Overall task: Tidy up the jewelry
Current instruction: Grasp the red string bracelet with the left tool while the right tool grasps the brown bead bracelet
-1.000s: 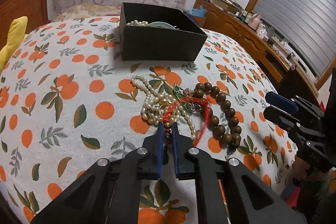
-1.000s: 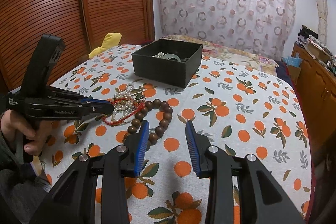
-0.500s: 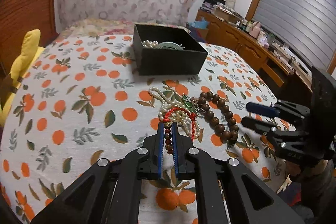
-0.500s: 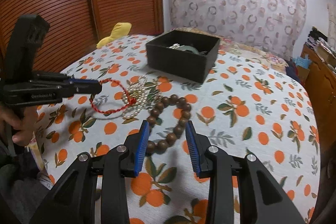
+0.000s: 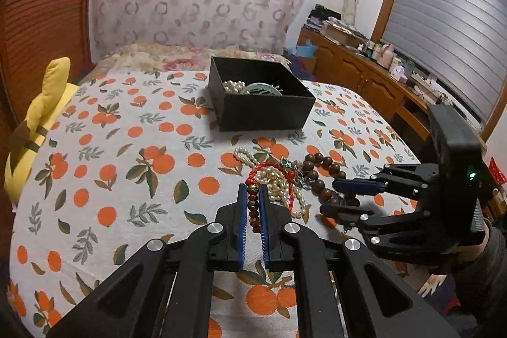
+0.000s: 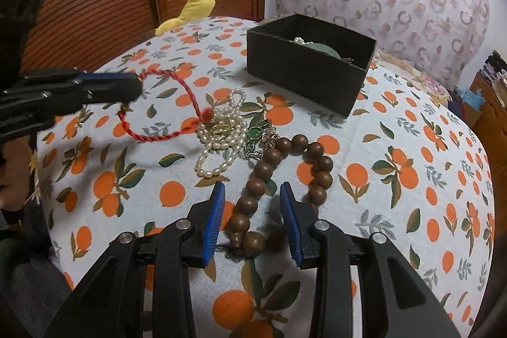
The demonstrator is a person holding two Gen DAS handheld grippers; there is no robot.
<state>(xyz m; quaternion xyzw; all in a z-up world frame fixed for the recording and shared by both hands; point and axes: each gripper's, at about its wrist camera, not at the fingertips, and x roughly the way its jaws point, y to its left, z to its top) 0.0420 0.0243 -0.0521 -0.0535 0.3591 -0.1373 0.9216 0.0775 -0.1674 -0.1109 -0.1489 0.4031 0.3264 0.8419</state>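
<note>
1 black box, 1 red cord bracelet, 1 wooden bead strand, 1 yellow plush.

Bare bedspread lies open left of the jewelry pile; the black box blocks the far side.

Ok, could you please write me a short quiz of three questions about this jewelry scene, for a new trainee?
1. True or false: the left gripper is shut on the red cord bracelet.
2. What do the open fingers of the right gripper straddle?
A. pearl necklace
B. wooden bead bracelet
C. black box
3. Fill in: pearls and a pale green round item already lie inside the black ____.

Key: 1 true; 2 B; 3 box.
</note>
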